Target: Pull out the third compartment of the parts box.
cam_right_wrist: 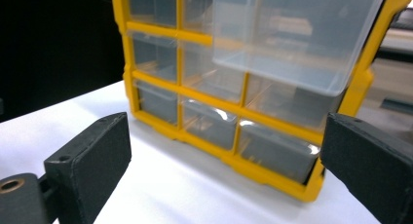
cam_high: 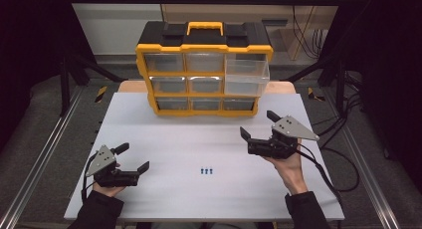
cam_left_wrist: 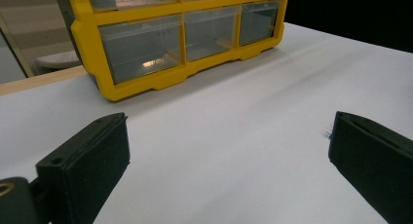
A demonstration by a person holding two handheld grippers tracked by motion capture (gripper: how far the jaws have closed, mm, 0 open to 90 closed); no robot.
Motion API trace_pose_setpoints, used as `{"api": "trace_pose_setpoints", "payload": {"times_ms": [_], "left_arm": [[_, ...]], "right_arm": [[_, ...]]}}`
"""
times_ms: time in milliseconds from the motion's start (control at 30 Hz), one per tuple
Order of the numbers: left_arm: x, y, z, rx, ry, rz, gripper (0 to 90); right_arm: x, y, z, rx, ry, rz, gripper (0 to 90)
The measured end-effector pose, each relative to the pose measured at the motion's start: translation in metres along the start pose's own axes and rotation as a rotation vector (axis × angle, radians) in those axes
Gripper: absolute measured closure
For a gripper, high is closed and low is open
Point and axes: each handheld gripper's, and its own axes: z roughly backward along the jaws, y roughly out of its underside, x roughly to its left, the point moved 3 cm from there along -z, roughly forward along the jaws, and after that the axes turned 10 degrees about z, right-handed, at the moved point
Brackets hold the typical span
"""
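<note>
A yellow and black organizer (cam_high: 204, 69) with clear drawers stands at the far middle of the white table (cam_high: 164, 139). Its top-right drawer (cam_high: 247, 77) is pulled out. Three small blue parts (cam_high: 206, 171) lie on the table near the front middle. My left gripper (cam_high: 133, 157) is open at the front left, held low, with nothing between its jaws. My right gripper (cam_high: 259, 123) is open at the right, in front of the organizer. The left gripper view shows the organizer's lower drawers (cam_left_wrist: 185, 39). In the right gripper view the pulled-out drawer (cam_right_wrist: 292, 39) hangs above the lower drawers.
Metal rails (cam_high: 40, 159) run along both sides of the table. Cables (cam_high: 343, 164) trail off to the right. Open table surface lies between the two grippers.
</note>
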Motion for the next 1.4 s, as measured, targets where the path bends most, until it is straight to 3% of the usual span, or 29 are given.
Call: {"api": "trace_pose_setpoints", "payload": {"times_ms": [400,767,933,1033,1400], "left_arm": [[0.0,0.001,0.0,0.003,-0.001,0.002,0.9],[0.001,0.001,-0.001,0.008,0.002,0.006,0.9],[0.001,0.002,-0.001,0.008,0.004,0.008,0.9],[0.002,0.002,-0.001,0.006,0.004,0.013,0.9],[0.002,0.002,-0.001,0.009,0.005,0.013,0.9]], "right_arm": [[0.021,0.028,-0.001,0.041,-0.037,0.003,6.1],[0.041,0.056,-0.011,0.146,-0.102,-0.019,5.9],[0.051,0.065,-0.018,0.209,-0.153,-0.067,5.6],[0.055,0.07,-0.021,0.22,-0.149,-0.044,6.6],[0.073,0.087,-0.035,0.295,-0.179,-0.066,7.3]]}}
